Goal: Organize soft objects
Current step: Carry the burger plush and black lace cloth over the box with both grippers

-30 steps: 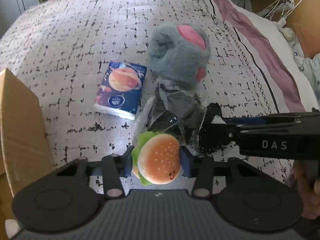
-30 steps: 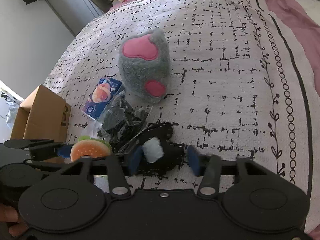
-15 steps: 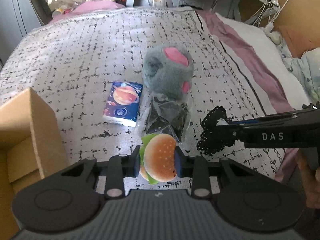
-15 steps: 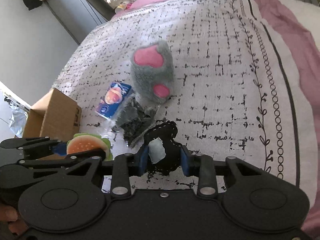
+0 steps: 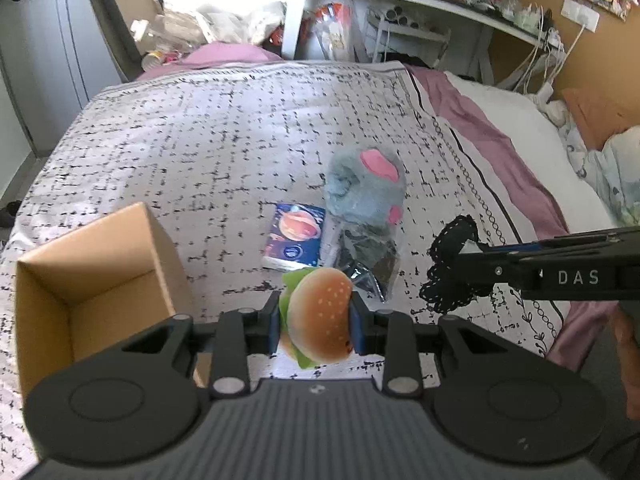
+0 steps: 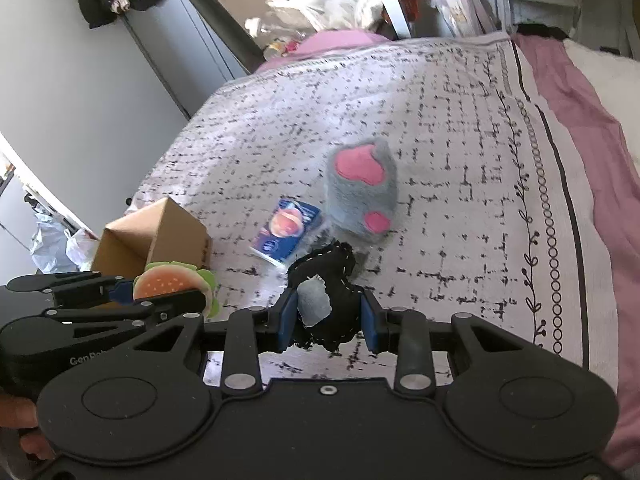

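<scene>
My left gripper [image 5: 316, 322] is shut on a plush hamburger [image 5: 320, 316] and holds it above the bed, right of an open cardboard box [image 5: 100, 280]. My right gripper [image 6: 328, 322] is shut on a black felt toy with a grey patch [image 6: 326, 304], also lifted off the bed. The felt toy shows in the left wrist view [image 5: 452, 264] and the hamburger in the right wrist view [image 6: 172, 280]. A grey plush paw with pink pads [image 5: 364, 188], a blue tissue pack [image 5: 296, 236] and a clear bag of dark stuff [image 5: 368, 252] lie on the bedspread.
The bed has a white bedspread with black marks [image 5: 200, 144] and a pink sheet at the right [image 5: 500, 144]. A cluttered desk and shelves [image 5: 420, 8] stand behind the bed. A grey wardrobe [image 6: 60, 80] is on the left.
Both grippers closed on their toys and lifted them up and back from the bed. The cardboard box has come more fully into view on the left.
</scene>
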The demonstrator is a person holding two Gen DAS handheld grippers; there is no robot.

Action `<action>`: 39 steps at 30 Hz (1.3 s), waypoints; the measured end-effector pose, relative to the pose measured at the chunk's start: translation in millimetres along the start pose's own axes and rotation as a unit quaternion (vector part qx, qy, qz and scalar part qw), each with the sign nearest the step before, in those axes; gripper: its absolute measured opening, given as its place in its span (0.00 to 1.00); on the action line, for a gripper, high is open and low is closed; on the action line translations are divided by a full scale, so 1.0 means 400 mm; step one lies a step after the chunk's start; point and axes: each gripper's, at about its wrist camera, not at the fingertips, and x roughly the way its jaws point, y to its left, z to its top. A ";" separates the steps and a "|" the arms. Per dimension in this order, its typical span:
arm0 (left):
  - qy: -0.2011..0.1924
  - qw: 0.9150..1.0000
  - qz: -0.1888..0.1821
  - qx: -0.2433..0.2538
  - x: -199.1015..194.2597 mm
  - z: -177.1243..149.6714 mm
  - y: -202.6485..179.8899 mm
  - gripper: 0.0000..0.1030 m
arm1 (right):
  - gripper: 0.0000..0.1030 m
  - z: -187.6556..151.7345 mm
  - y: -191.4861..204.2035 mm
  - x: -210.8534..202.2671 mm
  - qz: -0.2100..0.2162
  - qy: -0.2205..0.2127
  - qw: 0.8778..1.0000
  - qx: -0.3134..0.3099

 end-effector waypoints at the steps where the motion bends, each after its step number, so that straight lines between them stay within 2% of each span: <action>1: -0.002 1.000 0.001 -0.001 -0.008 -0.001 0.005 0.31 | 0.33 0.001 0.006 -0.005 0.001 -0.002 1.000 -0.001; 10: -0.028 0.999 0.011 -0.020 -0.089 -0.016 0.067 0.31 | 0.33 0.004 0.083 -0.043 0.010 -0.024 0.999 -0.023; 21: -0.052 0.996 0.049 -0.051 -0.170 -0.048 0.193 0.31 | 0.33 0.003 0.185 -0.041 0.022 -0.031 0.998 -0.050; 33: -0.056 0.992 0.077 -0.083 -0.177 -0.088 0.326 0.31 | 0.33 0.006 0.279 -0.012 0.028 -0.031 0.996 -0.081; 39: -0.042 0.992 0.076 -0.090 -0.147 -0.111 0.369 0.31 | 0.33 0.005 0.319 0.012 0.029 -0.024 0.995 -0.095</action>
